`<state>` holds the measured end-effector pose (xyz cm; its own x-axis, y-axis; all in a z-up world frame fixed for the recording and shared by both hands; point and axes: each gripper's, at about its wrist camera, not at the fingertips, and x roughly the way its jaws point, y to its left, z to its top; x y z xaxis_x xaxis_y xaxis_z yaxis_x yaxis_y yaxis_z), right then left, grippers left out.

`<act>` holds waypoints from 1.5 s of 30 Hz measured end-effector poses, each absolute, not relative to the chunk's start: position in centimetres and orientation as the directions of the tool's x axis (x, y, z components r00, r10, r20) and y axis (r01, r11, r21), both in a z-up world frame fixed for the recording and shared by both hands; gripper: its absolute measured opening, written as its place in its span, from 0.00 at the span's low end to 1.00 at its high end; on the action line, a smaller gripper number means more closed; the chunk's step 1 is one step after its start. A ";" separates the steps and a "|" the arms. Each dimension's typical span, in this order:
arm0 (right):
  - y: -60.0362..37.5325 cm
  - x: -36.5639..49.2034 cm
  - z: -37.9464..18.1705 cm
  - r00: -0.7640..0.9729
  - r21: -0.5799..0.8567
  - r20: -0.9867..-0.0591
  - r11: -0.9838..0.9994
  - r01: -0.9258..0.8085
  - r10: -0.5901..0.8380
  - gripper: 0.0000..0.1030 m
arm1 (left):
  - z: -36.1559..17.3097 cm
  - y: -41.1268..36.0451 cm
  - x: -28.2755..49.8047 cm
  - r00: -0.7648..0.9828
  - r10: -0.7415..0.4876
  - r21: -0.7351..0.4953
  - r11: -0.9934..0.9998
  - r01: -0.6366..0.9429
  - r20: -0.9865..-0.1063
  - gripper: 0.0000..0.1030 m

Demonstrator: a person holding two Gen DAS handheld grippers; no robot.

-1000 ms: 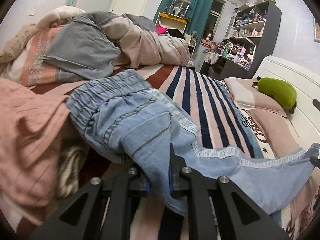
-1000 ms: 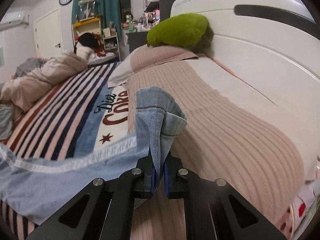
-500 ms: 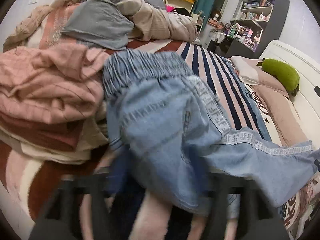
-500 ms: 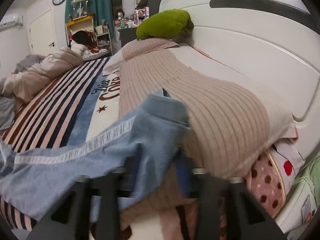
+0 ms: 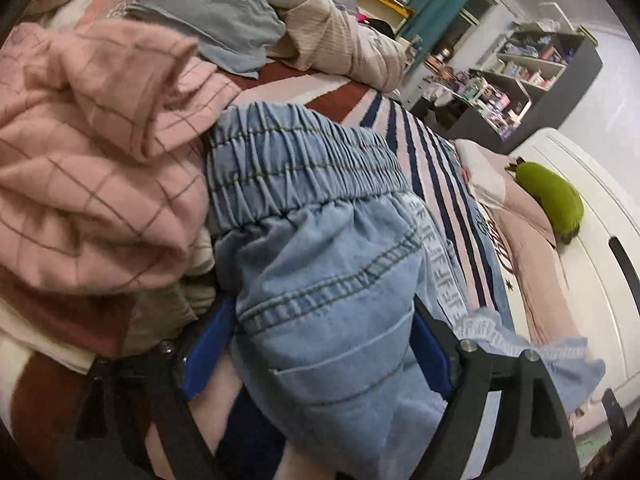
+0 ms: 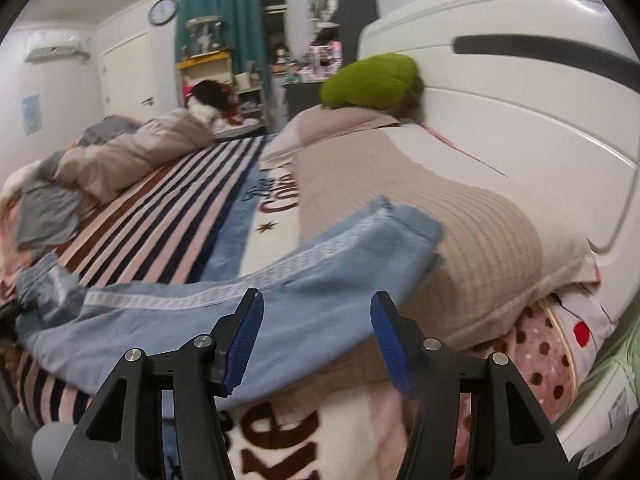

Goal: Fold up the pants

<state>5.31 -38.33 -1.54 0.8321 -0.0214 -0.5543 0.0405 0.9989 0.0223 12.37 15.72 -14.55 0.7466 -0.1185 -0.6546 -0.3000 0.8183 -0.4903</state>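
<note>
Light blue denim pants (image 5: 320, 264) with an elastic waistband and a patterned white side stripe lie stretched across the striped bed. My left gripper (image 5: 320, 340) is open, its blue pads either side of the seat of the pants near the back pocket. In the right wrist view the pant legs (image 6: 280, 292) run from the left to the hem, which rests against a beige ribbed pillow (image 6: 460, 240). My right gripper (image 6: 318, 338) is open and empty, just above the legs near the hem.
A pile of pink checked clothes (image 5: 92, 184) lies against the waistband on the left. A rumpled beige and grey duvet (image 5: 280, 20) lies at the far end. A green plush toy (image 6: 370, 80) rests by the white headboard (image 6: 520, 128). A striped blanket (image 6: 168, 208) covers the bed.
Both grippers were shut on the pants a second ago, left on the seat and right on the hem. Both have opened and let go; the pants now lie on the bed.
</note>
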 end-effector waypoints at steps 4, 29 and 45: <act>-35.9 5.9 -1.4 0.828 0.039 -0.557 0.998 -0.045 0.059 0.50 | -13.8 15.0 12.1 0.759 -0.112 -0.483 0.827 -0.286 -0.641 0.32; -35.8 7.0 -4.5 0.816 0.308 -0.459 0.924 -0.225 0.352 0.50 | -5.4 -2.7 13.9 0.791 -0.232 -0.095 0.972 0.217 -0.567 0.14; -30.4 11.5 -8.9 0.646 0.437 -0.544 0.838 -0.326 0.535 0.56 | -7.0 -3.1 10.4 0.658 -0.409 -0.146 0.897 0.417 -0.633 0.64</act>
<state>11.50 -30.43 -8.88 0.6460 0.5350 -0.5445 -0.3264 0.8384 0.4365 10.37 -3.13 -6.96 0.6578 -0.4089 -0.6326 0.4170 0.8971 -0.1462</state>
